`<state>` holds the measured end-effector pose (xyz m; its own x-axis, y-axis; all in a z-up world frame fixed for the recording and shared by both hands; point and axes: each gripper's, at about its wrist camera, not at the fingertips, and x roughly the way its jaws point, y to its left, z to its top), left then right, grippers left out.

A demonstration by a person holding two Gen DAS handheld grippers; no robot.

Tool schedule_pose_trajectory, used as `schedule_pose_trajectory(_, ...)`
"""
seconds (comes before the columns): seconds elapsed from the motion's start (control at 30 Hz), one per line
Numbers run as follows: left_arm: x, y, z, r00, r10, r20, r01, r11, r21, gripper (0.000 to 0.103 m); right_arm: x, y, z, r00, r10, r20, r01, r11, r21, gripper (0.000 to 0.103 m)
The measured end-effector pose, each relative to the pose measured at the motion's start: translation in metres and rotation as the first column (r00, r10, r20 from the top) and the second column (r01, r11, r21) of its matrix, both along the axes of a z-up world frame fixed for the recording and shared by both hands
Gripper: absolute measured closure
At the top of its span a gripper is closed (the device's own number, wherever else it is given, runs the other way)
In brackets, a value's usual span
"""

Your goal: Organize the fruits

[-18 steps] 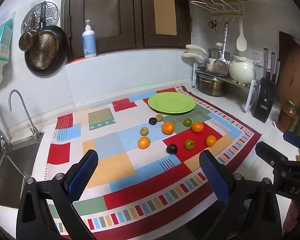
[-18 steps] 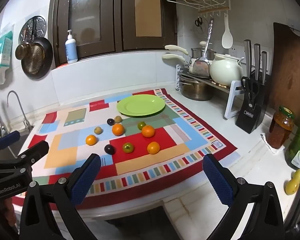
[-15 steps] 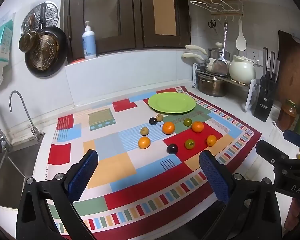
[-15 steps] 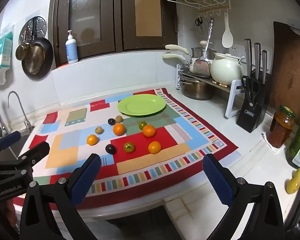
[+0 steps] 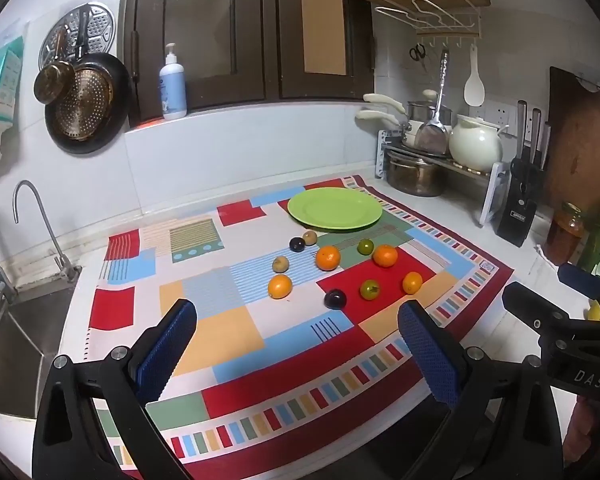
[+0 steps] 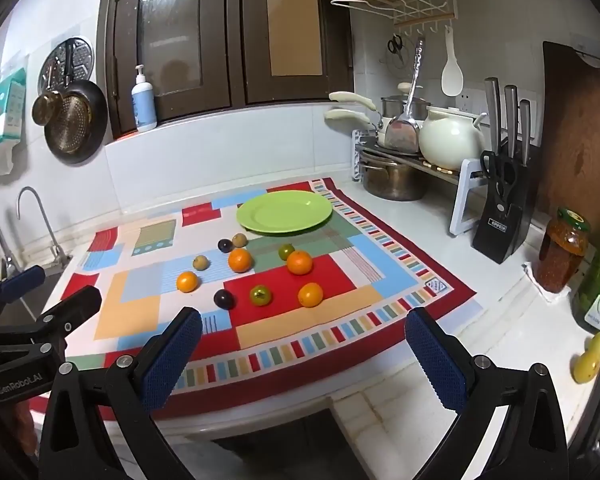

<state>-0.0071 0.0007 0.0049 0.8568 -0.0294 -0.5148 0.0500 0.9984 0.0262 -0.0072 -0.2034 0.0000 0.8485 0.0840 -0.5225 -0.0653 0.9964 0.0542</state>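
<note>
Left claw (image 5: 296, 344): I see its blue pads spread wide, nothing between them, hanging over the near edge of the mat (image 5: 236, 332).
Right claw (image 6: 304, 348): spread wide too and bare, at the near rim of the desk (image 6: 500, 332).
Fruits (image 5: 328, 258): ten lie loose mid-mat (oranges, dark plums, green and brownish ones), well apart from both claws.
Plate (image 5: 335, 209): green, at the mat's far side, just beyond the fruits.

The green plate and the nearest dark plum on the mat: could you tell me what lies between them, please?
In the left wrist view, a small brownish fruit sits between the green plate and the dark plum, close beside the plum.
</note>
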Motion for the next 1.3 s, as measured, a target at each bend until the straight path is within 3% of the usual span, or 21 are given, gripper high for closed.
schedule_pose_trajectory(1.3, -0.0081, -0.0011, 0.0094, 0.999, 0.002, 0.048, -0.003, 1.000, 0.010, 0.001, -0.0014, -0.0023, 0.0015, 1.000, 0.007, 0.010, -0.008, 1.000, 0.005, 0.001)
